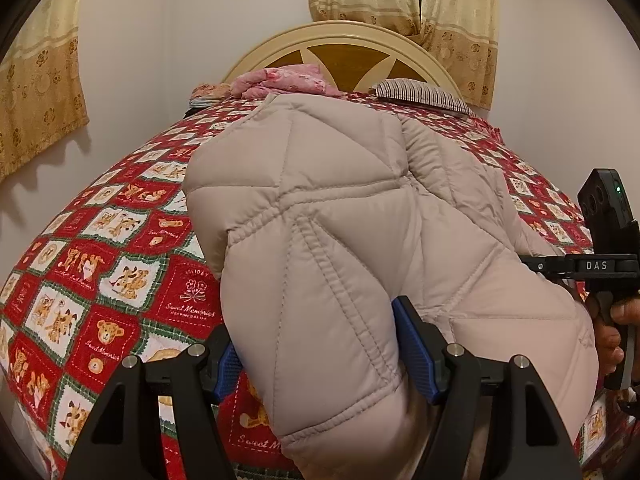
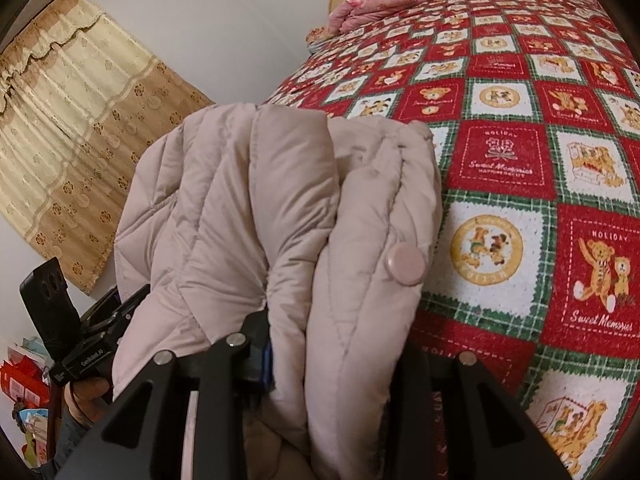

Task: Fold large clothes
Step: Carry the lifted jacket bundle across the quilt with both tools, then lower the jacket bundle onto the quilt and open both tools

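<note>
Left gripper: jaws are set wide, with a padded fold of the jacket bulging between the blue pads; whether the pads press on it cannot be told.
Right gripper: jaws are clamped on a bunched edge of the jacket; only one blue pad is seen, the other is buried.
Jacket: beige, quilted, heaped at the near edge of the bed; a round snap is shown on its flap.
Bed: covered in a red teddy-bear quilt.
Headboard: pink cloth and a striped pillow are laid before it.
Walls: hung with curtains.
</note>
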Demonstrator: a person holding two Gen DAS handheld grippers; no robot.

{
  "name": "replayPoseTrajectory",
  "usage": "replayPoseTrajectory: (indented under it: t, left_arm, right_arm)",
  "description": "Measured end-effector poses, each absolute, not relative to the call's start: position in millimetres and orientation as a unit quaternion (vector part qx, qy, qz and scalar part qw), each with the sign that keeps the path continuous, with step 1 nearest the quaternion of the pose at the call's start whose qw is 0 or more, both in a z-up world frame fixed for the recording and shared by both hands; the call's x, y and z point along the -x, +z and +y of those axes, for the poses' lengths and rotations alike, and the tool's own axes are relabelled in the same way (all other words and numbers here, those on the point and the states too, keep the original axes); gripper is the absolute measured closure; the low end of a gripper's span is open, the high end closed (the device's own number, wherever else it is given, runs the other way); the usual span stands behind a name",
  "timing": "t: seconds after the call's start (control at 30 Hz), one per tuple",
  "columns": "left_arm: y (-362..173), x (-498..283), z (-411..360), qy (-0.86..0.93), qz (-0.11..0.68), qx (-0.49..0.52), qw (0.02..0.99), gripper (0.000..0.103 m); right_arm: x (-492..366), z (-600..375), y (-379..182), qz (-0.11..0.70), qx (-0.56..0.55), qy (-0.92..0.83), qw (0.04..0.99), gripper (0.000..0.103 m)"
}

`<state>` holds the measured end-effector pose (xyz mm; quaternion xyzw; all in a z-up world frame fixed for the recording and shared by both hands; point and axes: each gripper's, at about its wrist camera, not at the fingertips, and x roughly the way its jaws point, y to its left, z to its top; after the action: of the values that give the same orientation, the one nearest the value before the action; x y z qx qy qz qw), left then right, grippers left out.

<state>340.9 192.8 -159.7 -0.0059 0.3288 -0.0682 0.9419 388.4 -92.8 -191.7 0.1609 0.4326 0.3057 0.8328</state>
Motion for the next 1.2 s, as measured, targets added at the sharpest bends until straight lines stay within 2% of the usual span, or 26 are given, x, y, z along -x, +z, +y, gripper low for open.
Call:
replayPoseTrajectory:
  t: [0.17, 0.33, 0.4, 0.53, 0.63, 0.7, 0.73, 0.83, 0.93, 1.03, 1.13, 1.2]
  left_arm:
    - [-154.9, -335.0, 199.5, -0.065, 0.327, 0.004, 0.943, 0.044]
    - [-155.5, -329.4, 206.8, -0.048, 0.327, -0.008, 0.944, 0.044]
    - [-159.1, -329.4, 211.0, -0.034, 0.331, -0.004, 0.943, 0.037]
    - [-152.5, -321.5, 210.4, -0.003, 0.325, -0.015, 0.946, 0.032]
    - [-126.0, -299.2, 202.5, 0.036, 0.27, -0.046, 0.961, 0.03]
    - [-108.2, -291.0, 193.6, 0.06, 0.228, -0.064, 0.97, 0.011]
    - [-102.9, -293.0, 185.1, 0.06, 0.214, -0.074, 0.972, 0.008]
    - [-113.8, -320.8, 161.6, 0.035, 0.238, -0.104, 0.965, 0.008]
    - [-155.5, -361.2, 149.8, 0.03, 0.316, -0.122, 0.941, 0.008]
    - [-168.8, -369.5, 158.4, 0.026, 0.308, -0.081, 0.948, 0.008]
    - [-172.0, -370.0, 162.2, 0.031, 0.303, -0.07, 0.95, 0.008]
    - [-175.5, -372.0, 163.6, 0.034, 0.302, -0.068, 0.95, 0.008]
  right_arm:
    - [-383.7, -88.5, -189.3, 0.431, -0.179, 0.32, 0.824, 0.069]
    - [-385.0, -72.9, -191.1, 0.434, -0.156, 0.325, 0.826, 0.069]
    - [-384.1, -67.4, -191.6, 0.434, -0.144, 0.322, 0.829, 0.069]
    - [-379.0, -58.9, -191.4, 0.429, -0.105, 0.303, 0.844, 0.066]
    - [-380.4, -60.8, -194.9, 0.431, -0.1, 0.286, 0.85, 0.061]
    - [-378.3, -59.1, -193.1, 0.426, -0.088, 0.277, 0.857, 0.059]
    - [-376.6, -56.6, -191.4, 0.424, -0.077, 0.271, 0.861, 0.058]
    - [-374.4, -49.8, -188.1, 0.424, -0.051, 0.252, 0.868, 0.057]
    - [-373.3, -52.1, -183.2, 0.427, -0.034, 0.229, 0.874, 0.055]
    - [-356.1, -58.3, -159.9, 0.382, -0.013, 0.179, 0.907, 0.051]
    - [-334.5, -55.8, -131.5, 0.314, -0.023, 0.187, 0.931, 0.042]
    - [-329.5, -42.3, -125.2, 0.295, -0.002, 0.197, 0.935, 0.037]
